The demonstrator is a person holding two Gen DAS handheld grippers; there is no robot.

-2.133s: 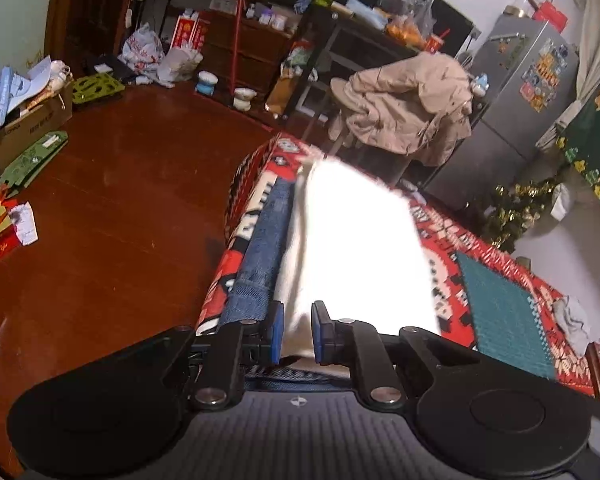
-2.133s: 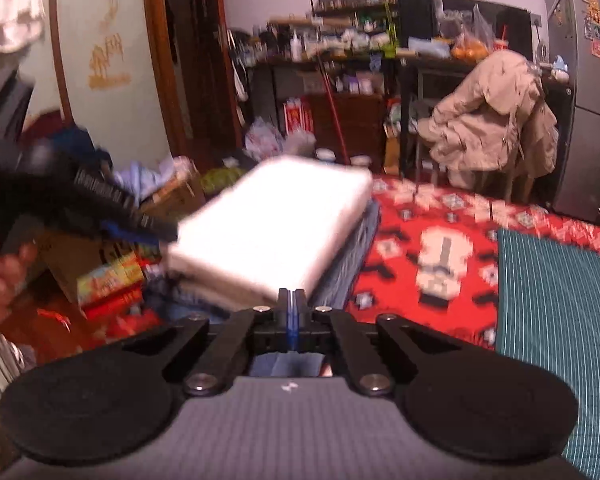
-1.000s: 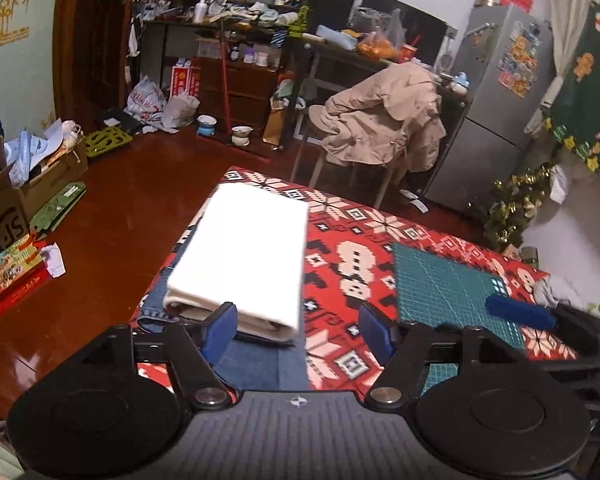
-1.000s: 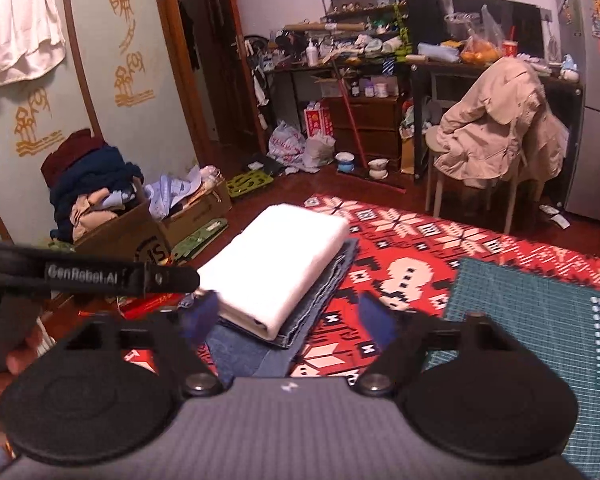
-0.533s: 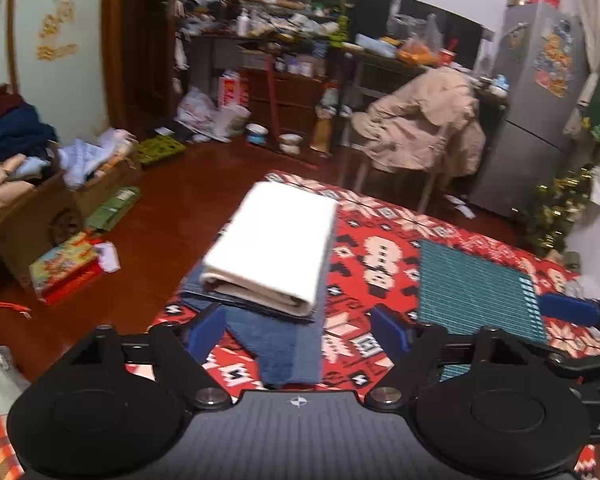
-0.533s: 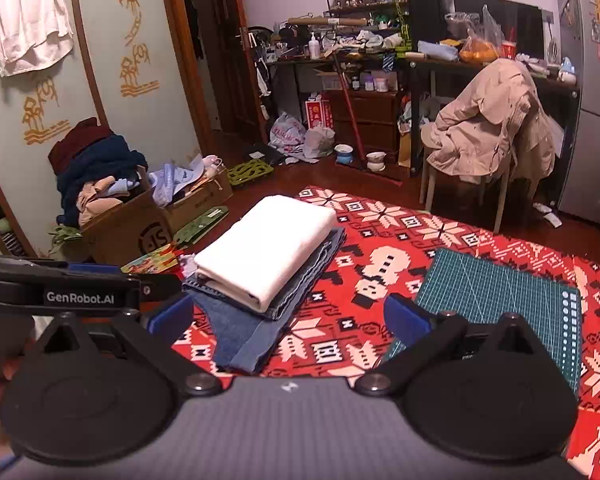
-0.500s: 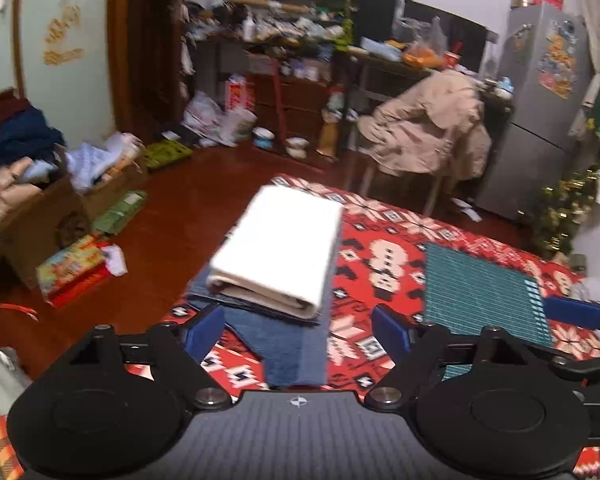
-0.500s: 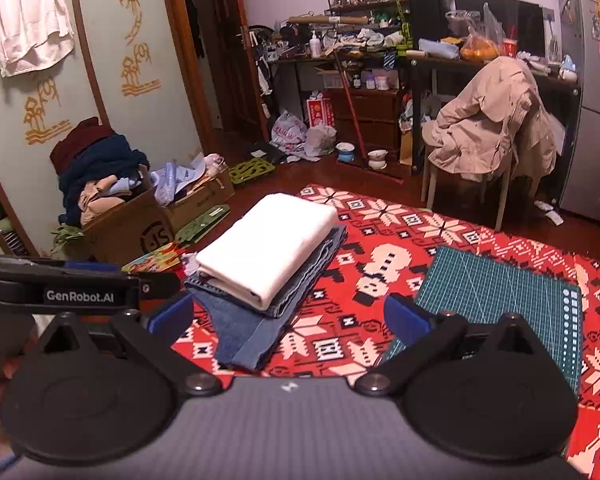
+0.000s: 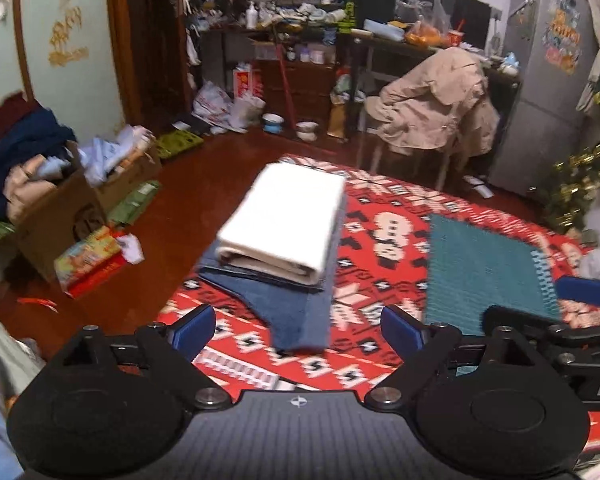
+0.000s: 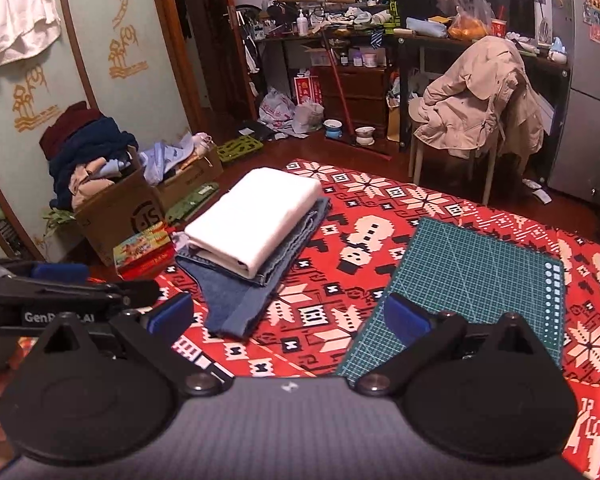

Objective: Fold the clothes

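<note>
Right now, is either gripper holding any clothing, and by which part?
Nothing is held: left gripper and right gripper are open, clear of the white garment.

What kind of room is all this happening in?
Most likely a lived-in room of a home, used for living and storage. A fridge covered in stickers stands at the back, a beige coat hangs over a chair, and cardboard boxes of clothes sit beside a patterned red rug.

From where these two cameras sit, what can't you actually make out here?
- Folded white garment: left wrist view is motion-blurred, so its layers smear.
- Folded jeans: mostly covered by the white garment in both views.
- Cardboard box: its contents are a heap, single items unclear.
- Fridge: cut off by the right wrist view's edge.
</note>
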